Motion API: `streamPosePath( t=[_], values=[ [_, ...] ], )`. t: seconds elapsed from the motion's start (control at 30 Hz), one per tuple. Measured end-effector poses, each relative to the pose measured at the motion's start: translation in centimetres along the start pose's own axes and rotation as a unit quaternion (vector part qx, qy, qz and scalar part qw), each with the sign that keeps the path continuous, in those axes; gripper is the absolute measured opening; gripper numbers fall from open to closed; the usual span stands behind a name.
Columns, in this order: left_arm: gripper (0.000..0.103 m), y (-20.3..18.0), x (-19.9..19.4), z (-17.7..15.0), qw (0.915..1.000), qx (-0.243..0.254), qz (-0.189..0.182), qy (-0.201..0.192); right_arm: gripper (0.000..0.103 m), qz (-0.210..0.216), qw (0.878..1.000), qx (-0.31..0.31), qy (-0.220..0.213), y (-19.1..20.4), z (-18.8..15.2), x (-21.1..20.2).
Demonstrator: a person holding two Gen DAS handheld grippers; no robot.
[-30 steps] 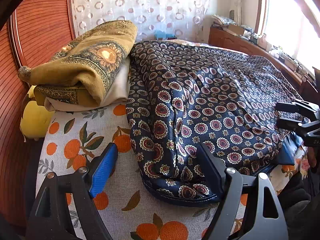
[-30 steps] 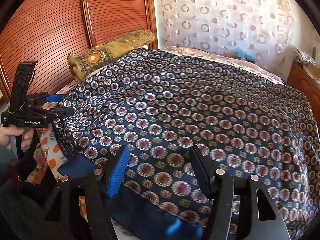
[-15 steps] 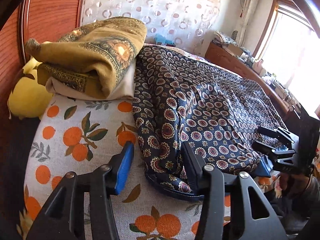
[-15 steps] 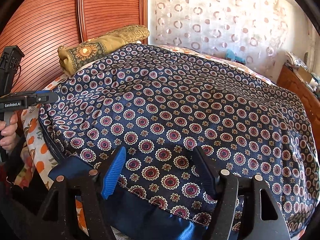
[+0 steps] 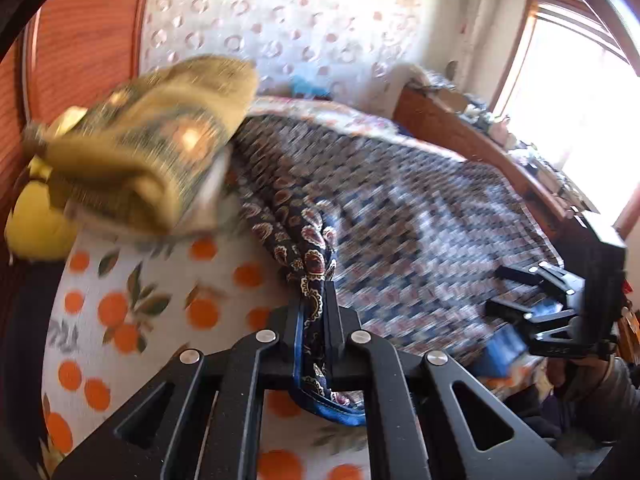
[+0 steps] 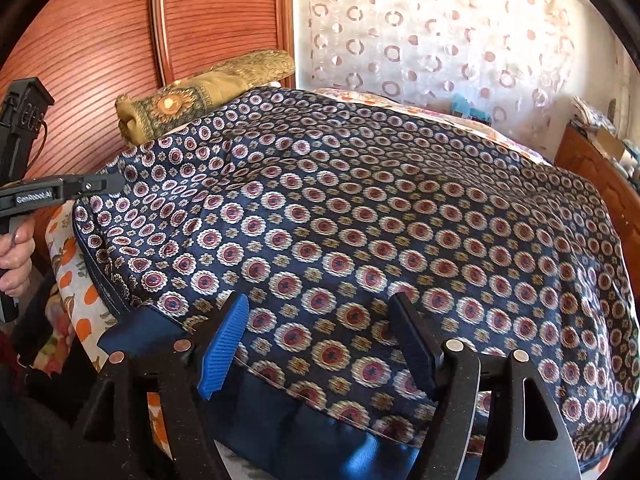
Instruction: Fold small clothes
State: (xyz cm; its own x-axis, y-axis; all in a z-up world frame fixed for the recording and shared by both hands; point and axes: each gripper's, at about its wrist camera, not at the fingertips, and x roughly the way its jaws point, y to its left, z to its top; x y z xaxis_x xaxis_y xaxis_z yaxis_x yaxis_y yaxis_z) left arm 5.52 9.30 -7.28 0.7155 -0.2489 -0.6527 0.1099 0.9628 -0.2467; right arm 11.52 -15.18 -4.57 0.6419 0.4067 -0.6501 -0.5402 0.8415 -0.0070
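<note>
One blurred view shows left gripper (image 5: 316, 312) pinching navy cloth (image 5: 400, 216).

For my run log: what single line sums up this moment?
left gripper: just closed, pinching navy medallion-print cloth edge | right gripper: open over near hem | fold: not started

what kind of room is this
Most likely a bedroom in a home: a bed under an orange-fruit printed sheet, a ribbed reddish wooden headboard, a folded olive-gold patterned blanket beside it, and a sunlit window.
</note>
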Motion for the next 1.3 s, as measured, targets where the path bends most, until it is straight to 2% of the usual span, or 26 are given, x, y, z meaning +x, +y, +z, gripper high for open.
streamPosePath(
  t=[0.17,0.33,0.43,0.6,0.83,0.93,1.07,1.13,1.17,1.23,1.27,1.3],
  values=[
    [0.008,-4.3,-0.1,2.9,0.9983,0.039,-0.041,-0.014,0.074,-0.003,0.999,0.03,-0.01,-2.9,-0.8,-2.2],
    [0.008,-10.1,2.0,5.1,0.9926,0.089,-0.082,-0.006,0.074,-0.014,0.997,0.067,-0.021,-7.0,-2.4,-5.2],
    [0.008,-14.1,3.7,6.3,0.9861,0.119,-0.115,0.011,0.074,-0.027,0.995,0.091,-0.025,-9.4,-3.6,-6.8],
    [0.008,-20.7,6.4,8.1,0.9736,0.17,-0.149,0.034,0.074,-0.047,0.991,0.125,-0.032,-12.8,-5.7,-9.5],
    [0.008,-28.6,6.2,10.2,0.9544,0.217,-0.202,0.036,0.074,-0.068,0.983,0.162,-0.044,-15.7,-8.4,-12.8],
    [0.008,-31.4,6.2,10.7,0.9476,0.238,-0.21,0.037,0.074,-0.073,0.982,0.17,-0.047,-16.4,-8.8,-13.8],
    [0.008,-33.3,7.0,11.2,0.9495,0.248,-0.19,0.031,0.074,-0.079,0.979,0.179,-0.053,-16.6,-9.7,-15.1],
    [0.008,-33.3,7.2,11.3,0.9484,0.248,-0.194,0.037,0.074,-0.082,0.978,0.181,-0.055,-16.6,-9.9,-15.6],
    [0.009,-33.2,7.3,11.2,0.9486,0.248,-0.193,0.04,0.074,-0.083,0.978,0.182,-0.056,-16.7,-10.0,-15.8],
    [0.024,-32.9,7.8,11.3,0.9508,0.247,-0.183,0.039,0.074,-0.086,0.978,0.182,-0.056,-16.9,-10.0,-16.2],
    [0.037,-32.6,7.7,11.4,0.9518,0.244,-0.182,0.035,0.074,-0.088,0.978,0.182,-0.057,-16.9,-10.0,-16.4],
    [0.045,-32.3,7.8,11.5,0.9523,0.242,-0.182,0.034,0.074,-0.089,0.978,0.182,-0.057,-16.9,-9.8,-16.3]
  ],
)
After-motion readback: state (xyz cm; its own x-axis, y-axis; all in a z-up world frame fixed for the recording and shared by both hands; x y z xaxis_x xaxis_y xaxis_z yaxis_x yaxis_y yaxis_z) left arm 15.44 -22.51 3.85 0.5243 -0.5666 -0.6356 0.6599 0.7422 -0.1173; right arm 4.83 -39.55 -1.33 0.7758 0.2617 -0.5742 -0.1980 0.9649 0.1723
